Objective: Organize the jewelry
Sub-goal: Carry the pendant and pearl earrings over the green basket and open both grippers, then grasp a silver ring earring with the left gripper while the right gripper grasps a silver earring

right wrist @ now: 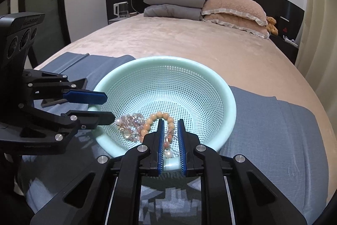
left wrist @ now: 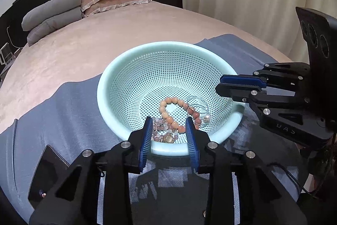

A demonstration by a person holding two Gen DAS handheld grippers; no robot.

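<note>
Phone (left wrist: pixel 47 172): we pick up a dark slab at far left in the left wrist view, lying flat on the blue cloth (left wrist: pixel 69 111), well apart from the basket.
Blue cloth: we see it spread over the near end of the pink-beige bed (left wrist: pixel 105 39), with the basket sitting on it.
Left gripper (left wrist: pixel 169 125): we're looking straight along it, blue pads spread, tips reaching over the near rim; beads lie between the fingers, but nothing is pinched and the pads touch nothing that we can make out.
Crystal bracelet (left wrist: pixel 164 134): we have a clump of pale pink and clear beads on the basket floor, right under the left gripper's tips, touching the peach strand.
Basket (left wrist: pixel 134 69): we see a mint-green perforated bowl, upright, holding all the jewelry on its near side.
Peach bead bracelet (left wrist: pixel 168 111): we follow it curling across the basket floor, from the crystal clump toward the thin chain.
Thin chain (left wrist: pixel 199 102): we catch a fine wiry loop with a pearl-like bead (right wrist: pixel 168 154), beside the darker end of the peach strand; it's too thin to trace fully.
Right gripper (right wrist: pixel 170 123): we see its fingers narrowly parted above the chain and pearl; whether the pads touch the chain we cannot tell, though it looks let go.
Pillows (right wrist: pixel 233 7): far back at the headboard, we spot pink ones beside folded grey bedding (right wrist: pixel 174 3).
</note>
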